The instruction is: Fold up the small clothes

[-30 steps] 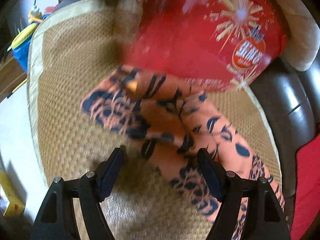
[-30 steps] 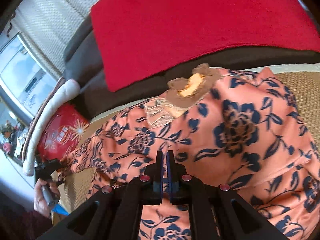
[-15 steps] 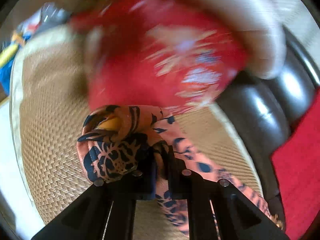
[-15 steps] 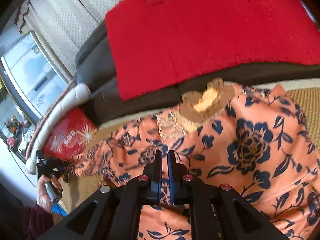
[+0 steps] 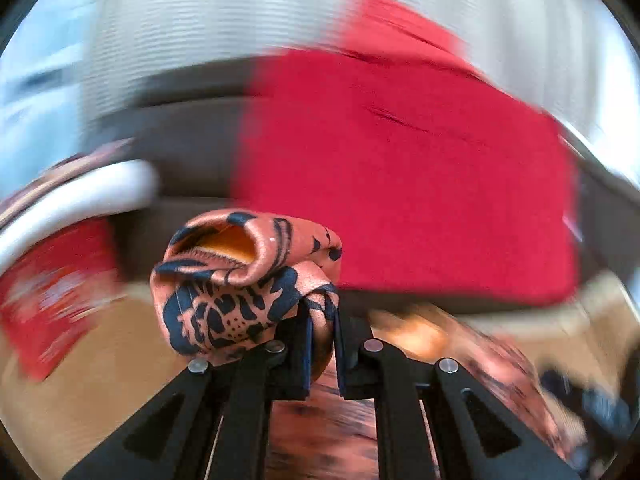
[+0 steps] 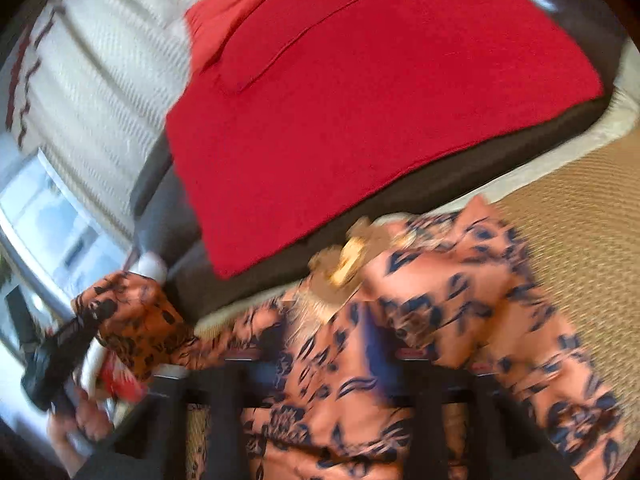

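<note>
Bright daylight, heavy motion blur — fisheye-bent edges

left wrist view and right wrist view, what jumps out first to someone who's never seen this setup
The orange garment with dark blue flowers draws the eye, spread over the woven mat in the lower half of the right wrist view. Behind it, a large red cloth covers the dark sofa. In the left wrist view, the left gripper pinches a bunched sleeve end lifted in the centre; the right gripper is open over the fabric.

Left gripper clamped sleeve, lifted it; right gripper jaws opened.
</note>
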The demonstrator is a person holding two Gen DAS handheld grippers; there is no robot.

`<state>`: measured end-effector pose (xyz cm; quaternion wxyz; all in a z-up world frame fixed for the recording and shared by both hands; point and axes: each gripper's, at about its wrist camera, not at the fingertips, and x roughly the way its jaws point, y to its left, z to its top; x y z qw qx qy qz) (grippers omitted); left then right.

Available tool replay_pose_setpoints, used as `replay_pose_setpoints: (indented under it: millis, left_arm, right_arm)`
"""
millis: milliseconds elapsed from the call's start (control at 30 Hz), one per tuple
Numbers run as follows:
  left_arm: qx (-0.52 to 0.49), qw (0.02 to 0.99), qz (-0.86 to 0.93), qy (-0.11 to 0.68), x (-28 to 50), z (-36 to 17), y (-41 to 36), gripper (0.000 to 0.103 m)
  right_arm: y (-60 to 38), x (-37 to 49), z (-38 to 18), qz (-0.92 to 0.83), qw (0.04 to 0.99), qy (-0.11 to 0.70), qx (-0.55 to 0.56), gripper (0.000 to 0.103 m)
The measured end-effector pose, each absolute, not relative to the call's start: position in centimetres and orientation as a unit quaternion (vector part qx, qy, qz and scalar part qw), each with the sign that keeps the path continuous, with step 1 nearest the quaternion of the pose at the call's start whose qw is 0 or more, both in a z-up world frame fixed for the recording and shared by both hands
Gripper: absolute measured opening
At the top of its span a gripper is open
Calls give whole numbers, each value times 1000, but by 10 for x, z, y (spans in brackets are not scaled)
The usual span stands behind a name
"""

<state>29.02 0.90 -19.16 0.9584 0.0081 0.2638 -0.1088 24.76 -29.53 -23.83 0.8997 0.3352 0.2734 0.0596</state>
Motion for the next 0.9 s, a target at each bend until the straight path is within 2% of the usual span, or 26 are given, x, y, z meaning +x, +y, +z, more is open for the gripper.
replay_pose_setpoints:
  millis: [33, 100, 200, 233, 267, 400, 467, 533, 733, 900]
  left_arm:
    - [39, 946, -157, 281, 285, -201, -25, 15]
    - [82, 925, -215, 303, 275, -215, -65, 24]
    - [89, 929, -211, 291, 272, -214, -62, 53]
    - [70, 934, -207, 284, 279, -210, -48, 67]
    - [37, 939, -203, 275, 285, -202, -27, 73]
    - [-61, 947, -151, 276, 309, -188, 45, 74]
    - [-72, 947, -98, 297, 324, -206, 66, 74]
    - [-55, 943, -37, 326, 338, -229, 78, 73]
    - [-20, 905, 49, 423, 366, -287, 82, 73]
    - [48, 879, 95, 465, 364, -319, 86, 73]
  right_arm:
    - [-305, 242, -239, 43, 901, 255, 349, 93]
    - [-326, 234, -239, 13, 900, 226, 373, 93]
    - [-351, 229, -237, -4, 894, 218, 392, 93]
    - [-355, 226, -234, -11, 896, 216, 387, 93]
    - [-356, 225, -232, -13, 899, 215, 381, 93]
    - [-350, 232, -226, -2, 906, 241, 348, 92]
    - [-342, 237, -226, 2, 907, 261, 330, 91]
    - [-329, 240, -228, 20, 906, 278, 318, 89]
    - [-254, 254, -202, 102, 932, 262, 227, 89]
    - [-192, 286, -223, 170, 900, 306, 259, 78]
